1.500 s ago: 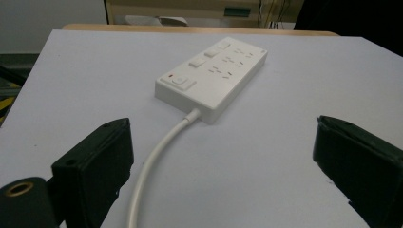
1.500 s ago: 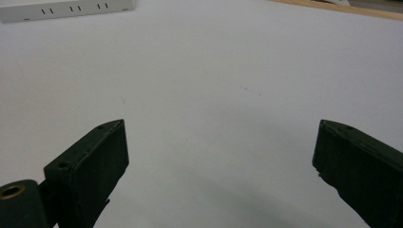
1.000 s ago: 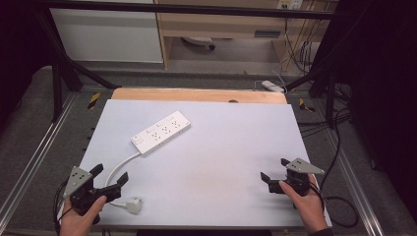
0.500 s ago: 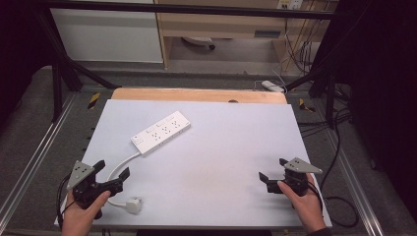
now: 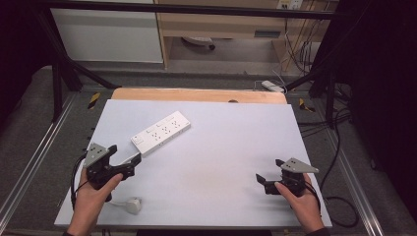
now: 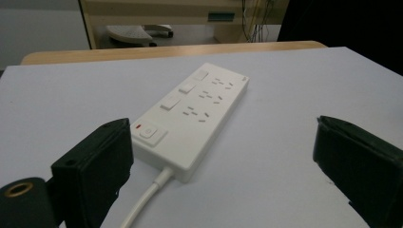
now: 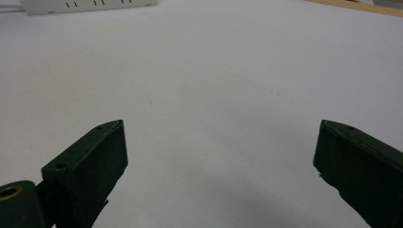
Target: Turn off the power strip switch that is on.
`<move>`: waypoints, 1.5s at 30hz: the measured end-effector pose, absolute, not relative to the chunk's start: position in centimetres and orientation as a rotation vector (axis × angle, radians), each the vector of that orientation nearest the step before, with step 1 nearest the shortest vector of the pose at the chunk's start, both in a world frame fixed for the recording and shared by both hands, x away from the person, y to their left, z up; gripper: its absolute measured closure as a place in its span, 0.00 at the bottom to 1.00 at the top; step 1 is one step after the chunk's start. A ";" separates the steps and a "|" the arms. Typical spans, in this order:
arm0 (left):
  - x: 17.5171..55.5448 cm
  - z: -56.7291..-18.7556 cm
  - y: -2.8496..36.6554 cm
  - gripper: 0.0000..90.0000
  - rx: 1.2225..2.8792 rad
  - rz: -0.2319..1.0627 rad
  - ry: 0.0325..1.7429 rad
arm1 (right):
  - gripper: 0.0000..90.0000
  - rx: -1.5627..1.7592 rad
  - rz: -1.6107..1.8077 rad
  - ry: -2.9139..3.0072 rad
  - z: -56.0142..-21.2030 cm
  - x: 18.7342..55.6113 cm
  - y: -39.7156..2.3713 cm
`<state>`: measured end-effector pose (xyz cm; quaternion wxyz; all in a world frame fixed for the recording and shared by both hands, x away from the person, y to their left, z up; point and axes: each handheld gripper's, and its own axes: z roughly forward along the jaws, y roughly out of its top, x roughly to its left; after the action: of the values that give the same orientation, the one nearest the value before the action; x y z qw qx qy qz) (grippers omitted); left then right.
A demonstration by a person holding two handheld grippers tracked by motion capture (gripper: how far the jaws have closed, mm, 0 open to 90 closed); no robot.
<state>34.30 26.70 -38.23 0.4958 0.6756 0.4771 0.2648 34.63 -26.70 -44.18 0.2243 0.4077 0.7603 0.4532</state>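
A white power strip [image 5: 161, 132] lies slantwise on the left part of the white table [image 5: 231, 137]. Its white cable [image 6: 147, 199] leads back to a white plug [image 5: 132, 205] near the front edge. My left gripper [image 5: 124, 160] is open, just short of the strip's cable end. In the left gripper view the power strip [image 6: 190, 118] lies close ahead, its switch end near the left jaw, with my left gripper [image 6: 223, 122] holding nothing. My right gripper [image 5: 269, 172] is open and empty over bare table at the front right. The right gripper view has my right gripper [image 7: 221, 123] with the strip's edge [image 7: 90, 5] far off.
A wooden strip [image 5: 196, 94] runs along the table's far edge. Metal rails flank the table on both sides. Beyond it are a shelf unit, cables and a small white adapter [image 5: 272, 86] on the floor. Black cables lie on the floor at the right.
My left gripper has moved forward from the front edge, away from the plug, up to the cable end of the power strip. The right gripper has barely moved.
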 end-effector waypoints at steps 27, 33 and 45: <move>40.4 -35.4 24.1 0.07 1.616 0.636 1.143 | 0.04 1.160 1.286 2.067 -43.7 34.5 -26.9; 41.3 -35.4 23.9 0.07 1.632 0.630 1.143 | 0.04 1.167 1.288 2.058 -43.7 34.5 -27.1; 42.9 -35.1 24.0 0.07 1.616 0.634 1.132 | 0.03 1.165 1.290 2.068 -43.7 34.6 -26.9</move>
<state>42.94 24.04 -35.14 0.5096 0.6709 0.4699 0.2634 34.58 -26.92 -43.71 0.2182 0.4208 0.7472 0.4659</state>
